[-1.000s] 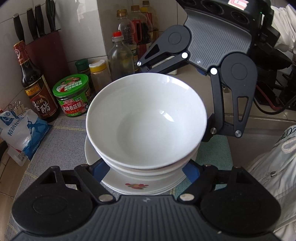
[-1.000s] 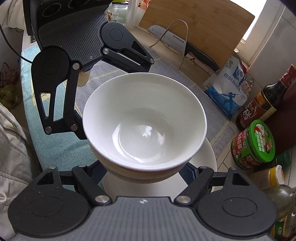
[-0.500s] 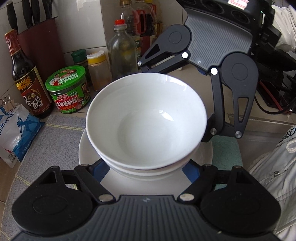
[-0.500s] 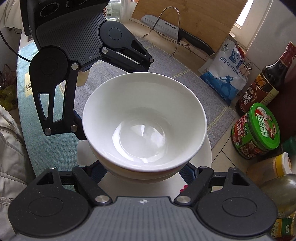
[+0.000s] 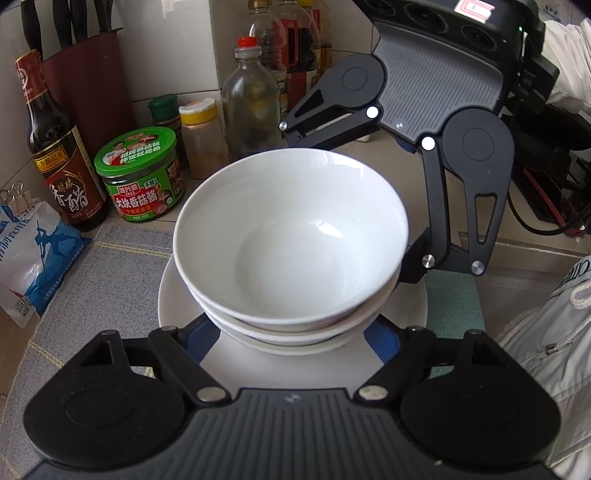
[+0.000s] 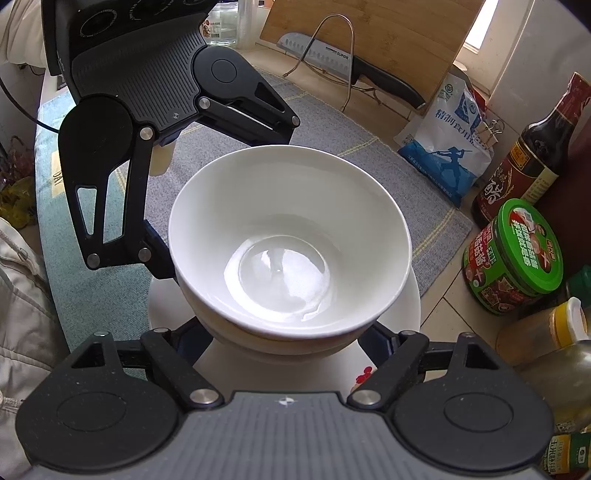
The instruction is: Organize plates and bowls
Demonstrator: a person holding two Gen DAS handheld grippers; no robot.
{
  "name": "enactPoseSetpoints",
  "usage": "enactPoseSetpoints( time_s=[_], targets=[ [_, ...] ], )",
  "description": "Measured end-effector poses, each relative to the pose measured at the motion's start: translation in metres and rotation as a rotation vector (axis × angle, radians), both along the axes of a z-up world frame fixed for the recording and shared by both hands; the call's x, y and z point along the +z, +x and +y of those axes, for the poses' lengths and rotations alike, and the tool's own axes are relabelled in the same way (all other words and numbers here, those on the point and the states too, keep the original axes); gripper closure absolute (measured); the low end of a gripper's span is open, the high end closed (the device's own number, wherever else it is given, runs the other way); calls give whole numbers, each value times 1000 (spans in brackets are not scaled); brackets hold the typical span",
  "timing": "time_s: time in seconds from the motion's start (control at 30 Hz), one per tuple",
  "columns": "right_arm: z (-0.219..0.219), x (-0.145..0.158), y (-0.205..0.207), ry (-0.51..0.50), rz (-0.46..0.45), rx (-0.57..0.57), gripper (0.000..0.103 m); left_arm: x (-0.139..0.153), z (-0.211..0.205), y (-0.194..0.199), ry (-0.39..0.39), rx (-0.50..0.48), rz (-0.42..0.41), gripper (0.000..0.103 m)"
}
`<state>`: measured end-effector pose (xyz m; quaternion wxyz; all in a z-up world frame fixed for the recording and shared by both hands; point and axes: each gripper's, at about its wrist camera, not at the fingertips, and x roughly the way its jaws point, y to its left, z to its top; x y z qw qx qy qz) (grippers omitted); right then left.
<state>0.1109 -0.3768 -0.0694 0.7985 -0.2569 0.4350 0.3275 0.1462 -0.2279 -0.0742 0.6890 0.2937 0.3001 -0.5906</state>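
A stack of white bowls stands on a pile of white plates on the grey mat. My left gripper is shut on the lower bowls, its blue pads against both sides. My right gripper faces it from the opposite side. Its jaws are opening, with the bowl stack still between its fingers. The plates show around the bowls, and a red flower print peeks out on one. The bowls hide where they meet the top plate.
Behind the plates stand a green-lidded jar, a dark vinegar bottle, a yellow-capped spice jar, a glass bottle and a knife block. A salt bag, a cleaver and a cutting board lie beyond the mat. A person's light garment is alongside.
Both grippers carried the bowl stack down over the plates and nearer the jars, hiding the flower print in the left wrist view. In the last half second the scene has barely shifted.
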Motion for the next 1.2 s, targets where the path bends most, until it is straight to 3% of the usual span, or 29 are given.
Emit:
enactPoseSetpoints(
  time_s=[0.13, 0.27, 0.67, 0.77, 0.97, 1.07, 1.2],
  targets=[
    [0, 6, -3, 34, -28, -7, 0, 2, 3, -5, -7, 5, -30, 14],
    [1, 8, -6, 27, -46, -12, 0, 7, 7, -10, -18, 24, -59, 7],
    [-5, 9, -24, 12, -83, -43, 0, 25, 40, -28, -66, 181, -173, 6],
    [-5, 15, -29, 7, -99, -102, 0, 37, 51, -35, -120, 232, -200, 1],
    [18, 22, -44, -75, -113, -254, 0, 47, 73, -56, -246, 308, -243, 1],
    [37, 25, -54, -83, -105, -366, 0, 47, 86, -66, -300, 365, -217, 1],
    [61, 25, -63, -105, -93, -583, 0, 50, 101, -71, -329, 515, -154, 1]
  ],
)
